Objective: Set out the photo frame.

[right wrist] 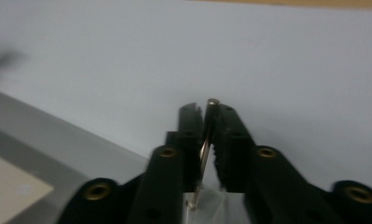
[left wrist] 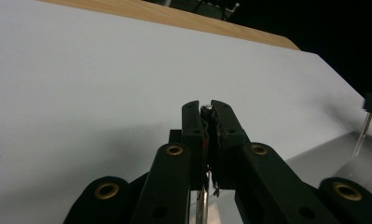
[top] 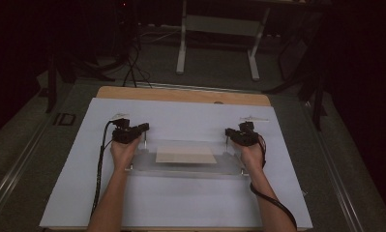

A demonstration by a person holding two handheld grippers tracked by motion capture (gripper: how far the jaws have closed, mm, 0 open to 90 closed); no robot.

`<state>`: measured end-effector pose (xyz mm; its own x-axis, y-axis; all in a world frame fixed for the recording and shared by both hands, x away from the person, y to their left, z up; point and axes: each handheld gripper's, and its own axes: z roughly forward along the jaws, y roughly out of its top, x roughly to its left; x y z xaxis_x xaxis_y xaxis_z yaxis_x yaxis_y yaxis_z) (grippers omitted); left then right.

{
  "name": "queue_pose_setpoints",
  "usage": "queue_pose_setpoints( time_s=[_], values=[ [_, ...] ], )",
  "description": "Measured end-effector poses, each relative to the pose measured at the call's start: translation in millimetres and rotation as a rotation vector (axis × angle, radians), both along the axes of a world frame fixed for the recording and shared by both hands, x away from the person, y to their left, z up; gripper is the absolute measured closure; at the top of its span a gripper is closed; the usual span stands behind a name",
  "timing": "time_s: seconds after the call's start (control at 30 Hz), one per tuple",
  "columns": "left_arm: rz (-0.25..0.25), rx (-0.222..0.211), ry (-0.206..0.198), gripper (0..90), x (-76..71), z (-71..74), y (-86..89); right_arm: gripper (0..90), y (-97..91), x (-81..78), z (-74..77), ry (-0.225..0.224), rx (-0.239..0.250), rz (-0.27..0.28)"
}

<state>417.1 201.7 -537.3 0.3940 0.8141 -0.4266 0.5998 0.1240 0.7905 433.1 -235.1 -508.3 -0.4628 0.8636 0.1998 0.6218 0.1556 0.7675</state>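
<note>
A clear plastic plate (top: 181,167) lies on the white board, with a beige sheet (top: 185,154) resting on its middle. Thin metal posts stand up at its corners. My left gripper (top: 142,131) is at the plate's left end; in the left gripper view its jaws (left wrist: 206,109) are shut on a post (left wrist: 203,200). At the right end is my right gripper (top: 228,133), whose jaws (right wrist: 207,106) are closed on another post (right wrist: 203,154) that leans between them. The plate's near edge looks blurred in the high view.
The white board (top: 181,116) covers a wooden tabletop (top: 181,94) and leaves wide bare margins around the plate. A black cable (top: 99,169) trails from each gripper toward the near edge. A pale table frame (top: 217,29) stands on the floor beyond.
</note>
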Motion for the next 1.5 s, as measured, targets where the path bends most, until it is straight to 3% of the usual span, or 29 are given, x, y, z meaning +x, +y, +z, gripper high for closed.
queue_pose_setpoints(
  time_s=[0.1, 0.2, 0.47, 0.7, 0.97, 1.1, 1.37, 1.5],
  values=[
    [0.011, -0.010, 0.004, 85.7, 1.1, -1.2, -0.6, 73.4, -0.8, -7.7, 11.1, -0.031, -0.039, 0.008],
    [0.021, -0.016, 0.008, 85.7, 1.6, -1.9, -1.3, 71.2, -4.3, -15.5, 23.6, -0.043, -0.043, 0.035],
    [0.029, -0.025, 0.012, 85.7, 2.6, -2.7, -1.8, 70.4, -9.3, -35.2, 54.3, -0.042, 0.015, 0.135],
    [0.030, -0.026, 0.013, 85.7, 2.7, -2.7, -1.8, 70.3, -3.7, -52.2, 75.8, -0.047, 0.031, 0.236],
    [0.033, -0.033, 0.021, 85.6, 3.8, -3.3, -1.5, 70.8, 8.8, -78.7, 102.8, -0.086, 0.043, 0.347],
    [0.032, -0.032, 0.023, 85.6, 4.0, -3.2, -1.2, 76.3, 14.3, -94.1, 118.1, -0.111, 0.041, 0.378],
    [0.031, -0.038, 0.029, 85.6, 5.2, -3.2, -1.2, 89.8, 30.5, -130.1, 126.6, -0.157, 0.031, 0.481],
    [0.030, -0.043, 0.032, 85.6, 5.7, -3.4, -1.0, 90.0, 39.2, -143.7, 124.0, -0.169, 0.027, 0.518]
  ],
)
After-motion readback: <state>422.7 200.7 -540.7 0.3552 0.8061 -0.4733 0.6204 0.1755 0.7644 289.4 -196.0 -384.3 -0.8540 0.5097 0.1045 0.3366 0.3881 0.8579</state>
